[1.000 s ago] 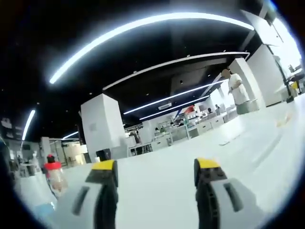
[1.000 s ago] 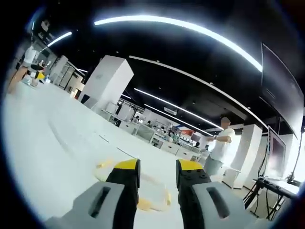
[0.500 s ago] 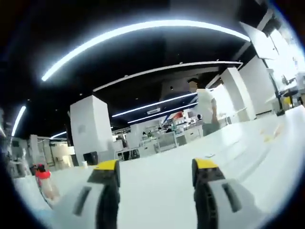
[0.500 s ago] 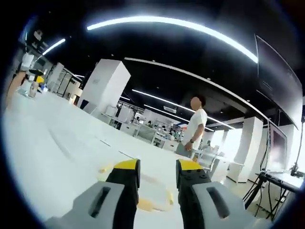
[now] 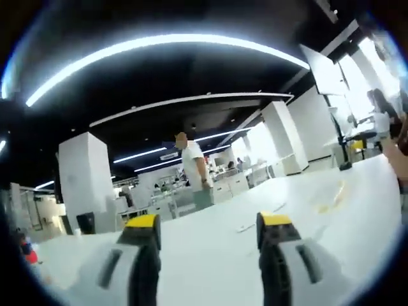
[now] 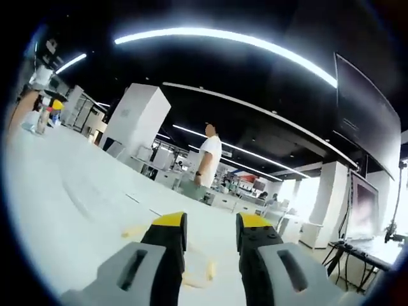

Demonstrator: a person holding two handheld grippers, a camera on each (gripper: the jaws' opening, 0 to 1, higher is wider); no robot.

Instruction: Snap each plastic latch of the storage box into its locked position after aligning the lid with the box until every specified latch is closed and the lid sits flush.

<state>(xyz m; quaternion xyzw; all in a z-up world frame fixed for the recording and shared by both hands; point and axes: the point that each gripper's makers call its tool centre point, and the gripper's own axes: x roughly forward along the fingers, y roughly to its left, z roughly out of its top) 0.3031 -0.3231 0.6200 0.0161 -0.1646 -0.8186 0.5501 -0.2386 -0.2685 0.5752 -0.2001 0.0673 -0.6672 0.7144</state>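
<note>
My left gripper (image 5: pixel 208 224) is open, its two yellow-tipped jaws wide apart with nothing between them, low over a white table top (image 5: pixel 210 255). In the right gripper view my right gripper (image 6: pixel 211 223) is open too, with a narrower gap and nothing held. It hovers just above the same kind of white surface (image 6: pixel 76 210). Yellow tape marks (image 6: pixel 194 277) lie on the table right under the right jaws. Another yellow mark (image 5: pixel 333 197) lies far to the right of the left gripper.
A person in a white shirt (image 5: pixel 192 175) (image 6: pixel 208 159) stands beyond the table's far edge. Other people are at the edges (image 5: pixel 382 118) (image 6: pixel 35 86). White pillars (image 6: pixel 134 121), desks and a monitor (image 6: pixel 364 210) fill the room behind.
The person in the white shirt has walked leftward across both views. The left gripper view has panned to the right. Both grippers keep the same opening.
</note>
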